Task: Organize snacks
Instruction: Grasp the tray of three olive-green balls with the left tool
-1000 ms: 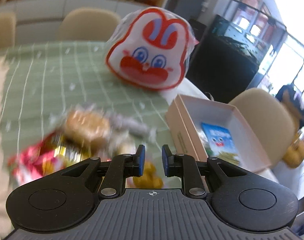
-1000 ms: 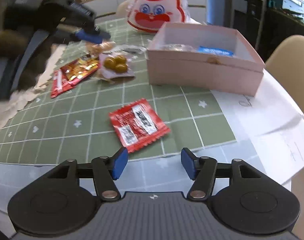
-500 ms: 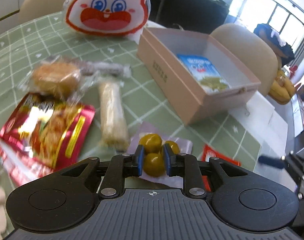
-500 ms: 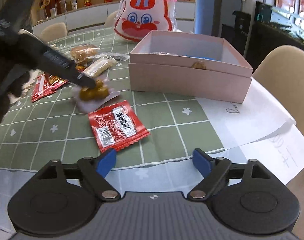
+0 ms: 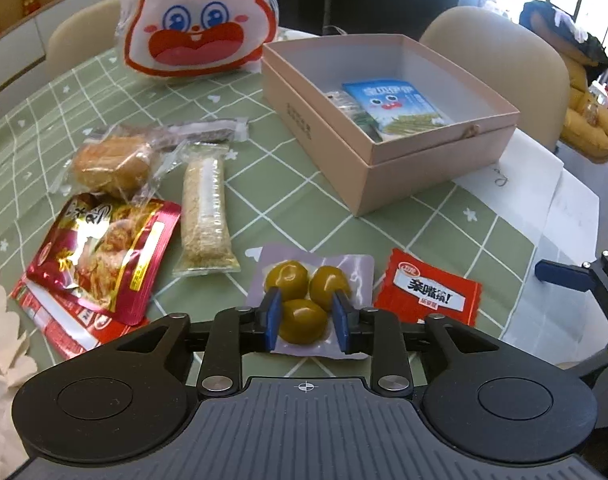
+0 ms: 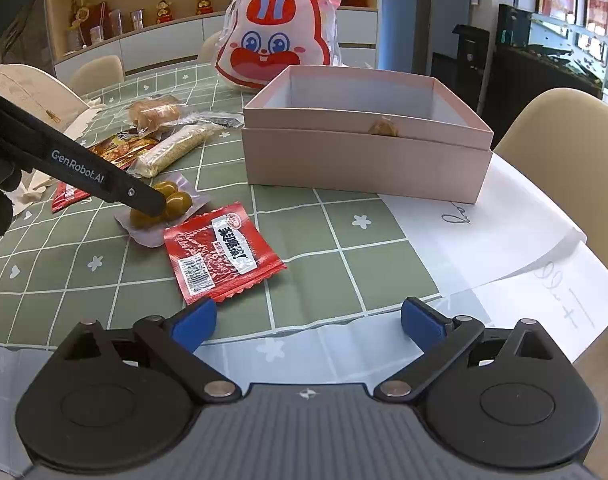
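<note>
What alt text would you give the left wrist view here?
The left tool, jaws opening, straddles a clear pack of green olives on a green checked tablecloth. A small red sachet lies just right of it; more wrapped snacks lie to the left. Behind sits an open pink box holding a blue packet, with a rabbit-face bag beyond.

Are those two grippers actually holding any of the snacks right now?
No. The left gripper straddles the vacuum-packed green olives, jaws opening, pads not pressing. The right gripper is open over the tablecloth, holding nothing.
</note>
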`<state>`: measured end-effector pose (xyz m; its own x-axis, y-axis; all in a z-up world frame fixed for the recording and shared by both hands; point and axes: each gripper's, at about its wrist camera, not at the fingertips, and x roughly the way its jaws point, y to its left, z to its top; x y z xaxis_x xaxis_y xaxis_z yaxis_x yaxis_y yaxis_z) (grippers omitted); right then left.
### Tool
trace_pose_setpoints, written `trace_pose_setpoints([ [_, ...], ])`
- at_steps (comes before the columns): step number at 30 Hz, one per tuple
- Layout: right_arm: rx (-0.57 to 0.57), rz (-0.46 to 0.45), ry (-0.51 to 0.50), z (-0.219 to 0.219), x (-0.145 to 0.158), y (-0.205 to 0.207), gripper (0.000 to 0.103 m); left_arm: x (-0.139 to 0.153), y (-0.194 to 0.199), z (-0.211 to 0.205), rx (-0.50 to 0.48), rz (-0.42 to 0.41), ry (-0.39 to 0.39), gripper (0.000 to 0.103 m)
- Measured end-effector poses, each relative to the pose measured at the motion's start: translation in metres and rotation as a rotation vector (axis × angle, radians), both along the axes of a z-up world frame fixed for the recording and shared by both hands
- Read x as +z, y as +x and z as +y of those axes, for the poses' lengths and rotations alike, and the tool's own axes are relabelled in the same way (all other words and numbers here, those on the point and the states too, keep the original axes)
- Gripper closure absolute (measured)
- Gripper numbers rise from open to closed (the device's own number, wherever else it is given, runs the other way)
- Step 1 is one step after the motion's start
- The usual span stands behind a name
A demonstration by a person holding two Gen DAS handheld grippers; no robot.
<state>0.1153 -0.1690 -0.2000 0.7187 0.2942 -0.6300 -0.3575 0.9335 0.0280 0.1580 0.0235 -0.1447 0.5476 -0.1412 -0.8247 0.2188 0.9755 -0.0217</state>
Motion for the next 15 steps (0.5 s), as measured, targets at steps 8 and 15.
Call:
trace_pose_setpoints([
  [8,-0.005,0.003,-0.001,-0.0006,0.0,-0.0002,0.002,-0.0003,0.0005,0.0006,0.004,0.001,-0.009,0.069],
  [15,-0.001,0.008,-0.002,-0.0006,-0.0003,0.0005,0.0,-0.0097,0.0047,0.0053,0.013,0.022,-0.016,0.064],
])
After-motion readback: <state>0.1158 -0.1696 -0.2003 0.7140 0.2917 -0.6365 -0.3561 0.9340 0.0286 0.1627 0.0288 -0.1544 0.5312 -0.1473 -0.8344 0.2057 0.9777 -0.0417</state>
